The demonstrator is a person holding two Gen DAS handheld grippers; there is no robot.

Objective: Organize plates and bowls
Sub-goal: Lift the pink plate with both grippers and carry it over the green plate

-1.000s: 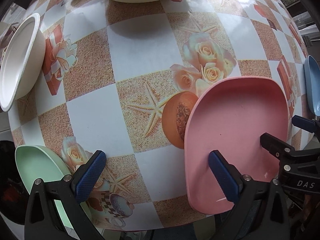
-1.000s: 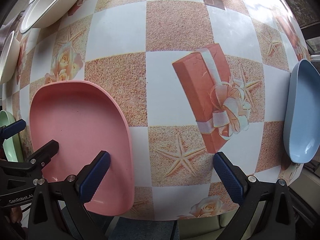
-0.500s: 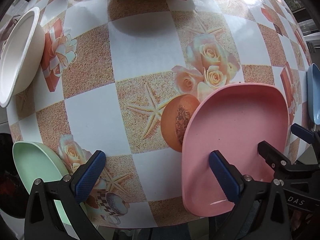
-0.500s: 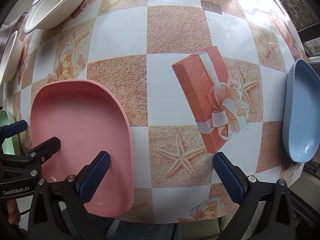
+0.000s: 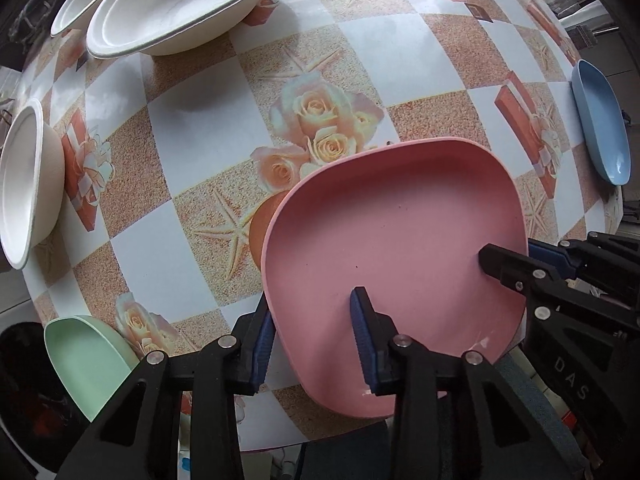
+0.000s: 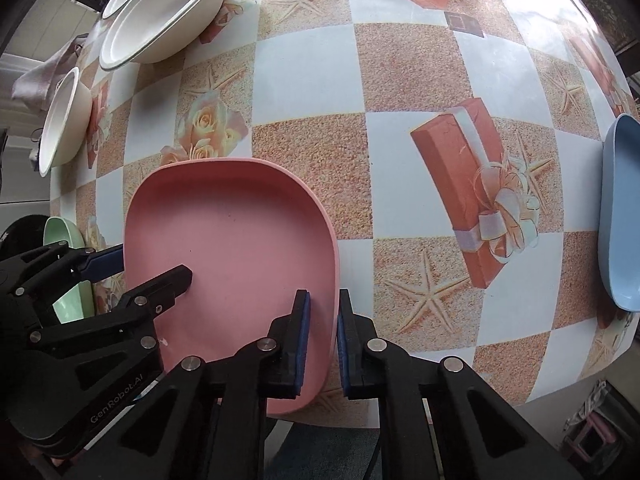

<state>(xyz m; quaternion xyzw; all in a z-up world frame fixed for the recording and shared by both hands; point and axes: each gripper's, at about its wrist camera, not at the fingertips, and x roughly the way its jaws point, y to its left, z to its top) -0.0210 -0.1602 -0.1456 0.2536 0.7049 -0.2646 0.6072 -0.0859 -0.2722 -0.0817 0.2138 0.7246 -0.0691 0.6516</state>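
Pink and squarish with rounded corners, the plate sits at the near edge of the desk, part of it overhanging that edge, and both tongs grip it at once. The left tongs point straight down and have just been closing; their blue pads now clamp the plate's left rim, one pad outside the wall and one inside the basin. The right tongs point steeply down too and have just been closing; they pinch the right rim narrowly between their pads. In each wrist view the other hand's tongs show reaching in from the opposite side, so the two holds sit on opposite rims near the plate's near end.

Seen from the right wrist, the plate's longer axis runs away from the desk edge toward the middle of the checked cloth, basin facing up. Whether it is lifted off the cloth I cannot tell.

Around it: a green plate at the left corner, a blue plate at the far right, and white bowls at the far left.
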